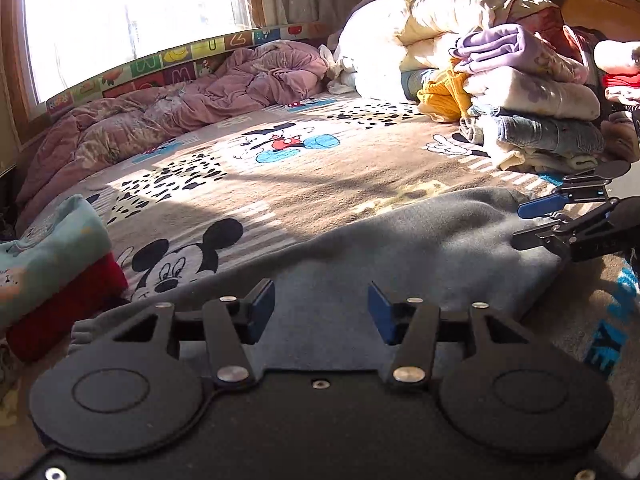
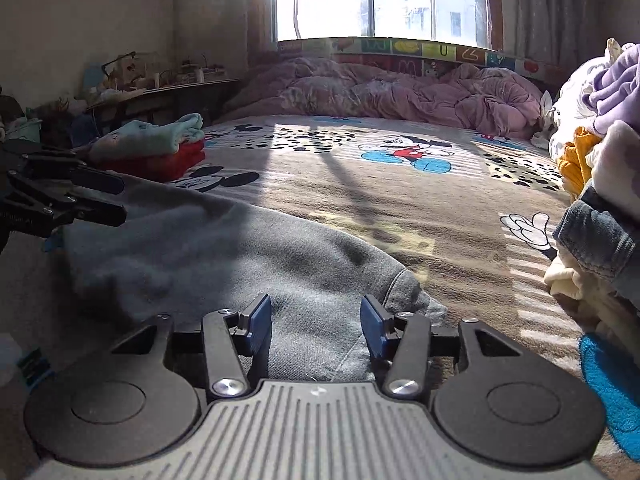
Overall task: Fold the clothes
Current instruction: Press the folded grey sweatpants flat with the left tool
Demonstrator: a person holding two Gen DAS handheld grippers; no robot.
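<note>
A grey sweatshirt [image 1: 400,248] lies flat on the Mickey Mouse bedspread [image 1: 280,184], folded into a wide band; it also shows in the right wrist view [image 2: 224,256]. My left gripper [image 1: 321,308] is open and empty, low over the garment's near edge. My right gripper [image 2: 316,320] is open and empty over the garment's ribbed end. The right gripper also shows at the right of the left wrist view [image 1: 532,224], and the left gripper at the left of the right wrist view [image 2: 116,200].
Folded teal and red clothes [image 2: 160,148] are stacked at the left. A tall pile of mixed clothes [image 1: 520,96] stands at the right. A rumpled pink quilt [image 2: 400,92] lies under the window. A cluttered shelf [image 2: 160,84] stands at the left wall.
</note>
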